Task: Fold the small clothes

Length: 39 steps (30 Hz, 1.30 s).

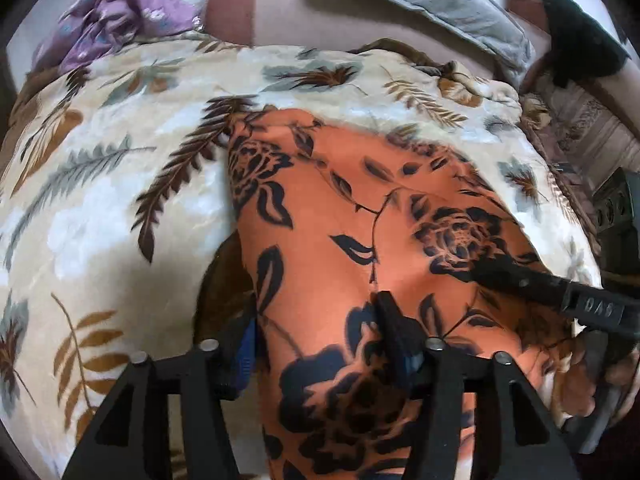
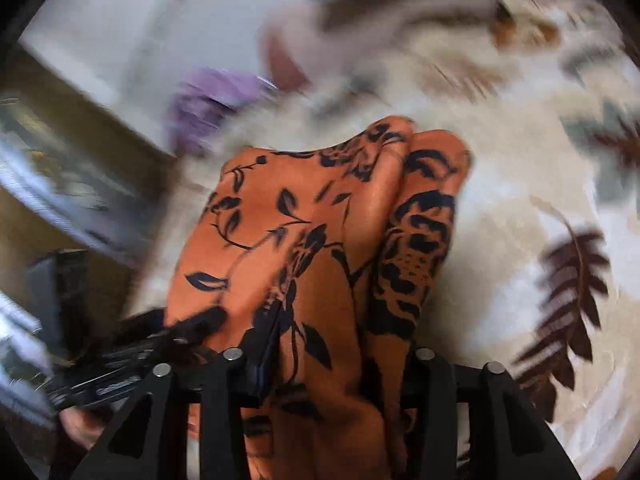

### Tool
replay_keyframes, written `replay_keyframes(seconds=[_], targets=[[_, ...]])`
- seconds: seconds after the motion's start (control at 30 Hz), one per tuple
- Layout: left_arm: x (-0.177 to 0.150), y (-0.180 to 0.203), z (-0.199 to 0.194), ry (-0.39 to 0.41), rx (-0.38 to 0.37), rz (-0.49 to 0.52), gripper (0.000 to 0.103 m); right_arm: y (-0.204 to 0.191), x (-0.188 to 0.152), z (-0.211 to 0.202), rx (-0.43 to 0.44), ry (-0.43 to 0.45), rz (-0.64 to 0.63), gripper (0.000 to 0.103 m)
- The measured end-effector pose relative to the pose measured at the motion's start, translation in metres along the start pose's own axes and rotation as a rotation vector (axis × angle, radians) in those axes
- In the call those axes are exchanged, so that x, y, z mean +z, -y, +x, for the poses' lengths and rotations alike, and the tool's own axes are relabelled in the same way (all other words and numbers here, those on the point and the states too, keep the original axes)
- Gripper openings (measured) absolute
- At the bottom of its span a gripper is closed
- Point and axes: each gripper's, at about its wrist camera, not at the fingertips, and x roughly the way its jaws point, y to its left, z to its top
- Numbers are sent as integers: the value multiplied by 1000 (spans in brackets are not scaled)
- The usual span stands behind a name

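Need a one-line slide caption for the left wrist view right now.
Left gripper holds the orange floral garment over the leaf-print blanket; the right gripper reaches in from the right.

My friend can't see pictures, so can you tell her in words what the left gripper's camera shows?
An orange cloth with black flowers hangs between the left gripper fingers above a cream leaf-print blanket. The right gripper reaches in from the right and touches the same cloth. A crumpled purple garment lies at the blanket's far left.
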Motion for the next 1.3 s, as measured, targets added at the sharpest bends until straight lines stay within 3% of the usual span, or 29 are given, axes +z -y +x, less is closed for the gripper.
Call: replay_keyframes(seconds=[0.1, 0.2, 0.33, 0.4, 0.47, 0.53, 0.63, 0.77, 0.87, 0.97, 1.0, 1.03, 1.07, 1.3], targets=[[-7, 2, -17, 29, 22, 9, 70, 2, 0, -25, 1, 49, 0, 54], [-14, 10, -39, 94, 81, 47, 72, -8, -13, -72, -74, 189, -93, 56], [-36, 13, -45, 105, 185, 123, 76, -39, -32, -102, -58, 265, -250, 51], [-44, 7, -39, 113, 167, 73, 77, -53, -47, -94, -44, 232, -302, 36], [-50, 5, -34, 113, 171, 33, 77, -56, -63, -65, -96, 121, -310, 36], [-48, 6, -37, 97, 169, 15, 77, -48, -76, -30, -204, 26, -300, 36], [-48, 16, -61, 103, 194, 20, 77, -59, -80, -49, -218, 91, -301, 36], [-60, 33, -113, 220, 271, 37, 86, -77, -96, -106, -166, 235, -271, 37], [-68, 48, -155, 340, 326, 41, 93, -100, -116, -143, -194, 327, -287, 37], [-75, 63, -188, 408, 346, 57, 94, -121, -128, -170, -203, 384, -303, 38], [-77, 66, -196, 420, 354, 62, 94, -125, -131, -179, -206, 401, -302, 40], [-77, 68, -202, 426, 359, 64, 94, -130, -133, -185, -208, 416, -301, 52], [-79, 71, -211, 437, 363, 60, 94, -134, -135, -195, -213, 439, -298, 58], [-89, 75, -251, 488, 365, -1, 94, -161, -156, -237, -253, 530, -324, 60]])
